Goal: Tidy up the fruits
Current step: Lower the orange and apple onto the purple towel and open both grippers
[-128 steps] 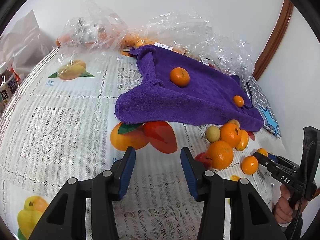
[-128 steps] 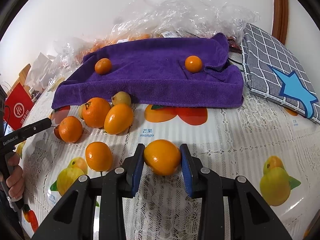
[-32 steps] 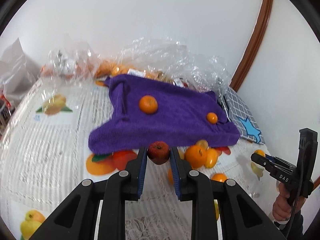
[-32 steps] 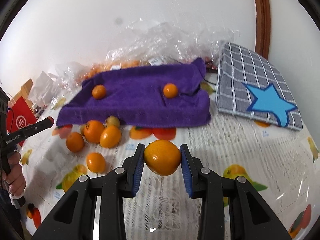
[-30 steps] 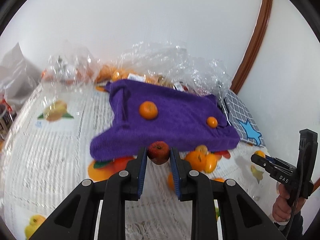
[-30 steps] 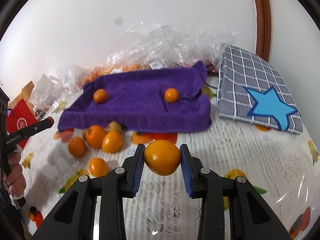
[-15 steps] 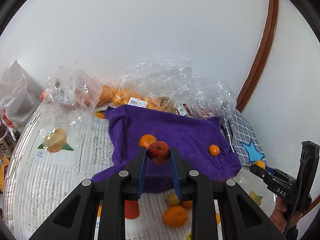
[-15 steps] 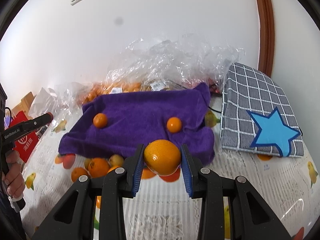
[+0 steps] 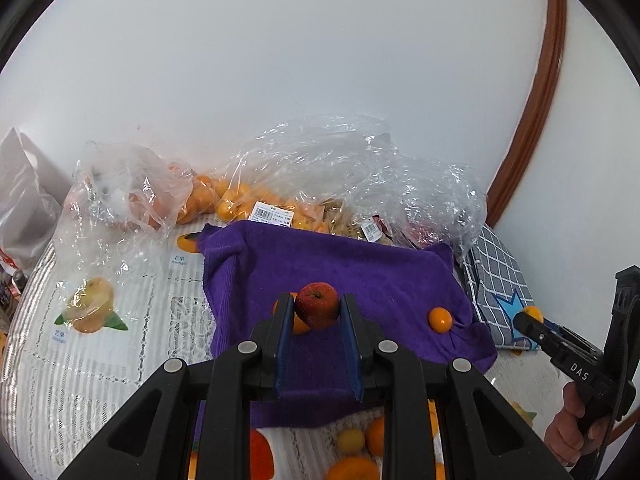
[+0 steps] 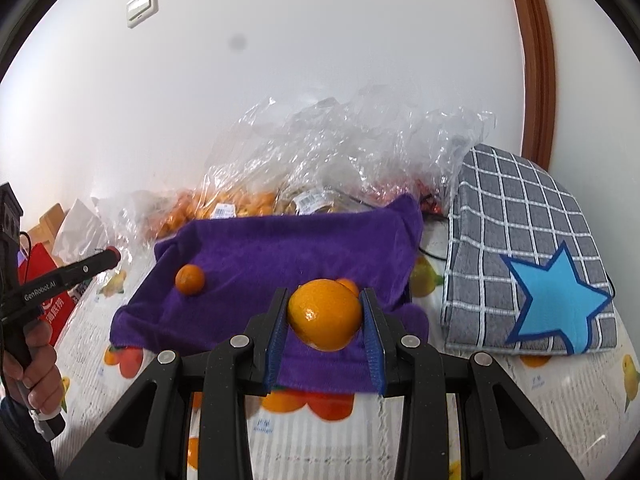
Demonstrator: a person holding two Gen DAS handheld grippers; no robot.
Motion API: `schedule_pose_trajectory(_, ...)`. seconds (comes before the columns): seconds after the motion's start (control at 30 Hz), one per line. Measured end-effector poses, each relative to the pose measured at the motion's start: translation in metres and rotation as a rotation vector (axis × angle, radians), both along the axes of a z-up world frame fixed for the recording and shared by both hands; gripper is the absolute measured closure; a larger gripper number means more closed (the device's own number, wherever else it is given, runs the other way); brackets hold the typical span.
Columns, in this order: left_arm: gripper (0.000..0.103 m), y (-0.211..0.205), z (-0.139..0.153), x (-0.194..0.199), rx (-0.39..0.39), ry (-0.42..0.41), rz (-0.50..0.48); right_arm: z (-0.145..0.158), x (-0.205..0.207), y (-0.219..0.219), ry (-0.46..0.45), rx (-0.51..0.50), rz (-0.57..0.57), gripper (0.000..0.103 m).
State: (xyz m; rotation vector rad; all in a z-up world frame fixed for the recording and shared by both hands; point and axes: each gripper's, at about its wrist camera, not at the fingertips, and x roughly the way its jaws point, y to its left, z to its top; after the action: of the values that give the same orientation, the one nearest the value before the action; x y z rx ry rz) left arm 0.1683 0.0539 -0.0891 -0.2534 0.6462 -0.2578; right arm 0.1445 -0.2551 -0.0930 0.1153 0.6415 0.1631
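My left gripper (image 9: 316, 308) is shut on a small red apple (image 9: 317, 305) and holds it above the purple towel (image 9: 360, 276). My right gripper (image 10: 325, 312) is shut on a large orange (image 10: 325, 314), also raised over the towel (image 10: 280, 248). Two small oranges lie on the towel: one at the right (image 9: 440, 319), one partly hidden behind the apple (image 9: 298, 322). In the right wrist view they are at the left (image 10: 190, 279) and behind the held orange (image 10: 349, 285). Loose oranges (image 9: 362, 452) lie on the tablecloth below my left gripper.
Clear plastic bags of fruit (image 9: 320, 184) lie along the wall behind the towel. A grey checked cloth with a blue star (image 10: 532, 276) lies right of the towel. A red box (image 10: 44, 280) stands at the far left. The tablecloth (image 9: 100, 340) has fruit prints.
Both grippers have risen and moved forward over the purple towel, each still holding its fruit. The loose oranges have slid to the bottom of the views.
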Motion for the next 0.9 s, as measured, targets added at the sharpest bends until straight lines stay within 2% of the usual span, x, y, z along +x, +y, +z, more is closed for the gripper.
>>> schedule_pose_trajectory(0.1,0.080,0.002,-0.004,0.008,-0.021,0.013,0.008,0.002,0.010,-0.004,-0.009,0.002,-0.004,0.068)
schedule_pose_trajectory(0.27,0.080,-0.003,-0.014,0.020,-0.010,0.037,0.018,-0.001,0.026,-0.010,-0.006,0.008,-0.004,0.068)
schedule_pose_trajectory(0.7,0.080,-0.026,-0.057,0.038,0.035,0.121,-0.002,-0.049,0.054,-0.015,0.103,0.018,0.007,0.068)
schedule_pose_trajectory(0.9,0.080,-0.029,-0.063,0.039,0.052,0.122,-0.006,-0.062,0.059,-0.008,0.133,-0.001,0.029,0.068)
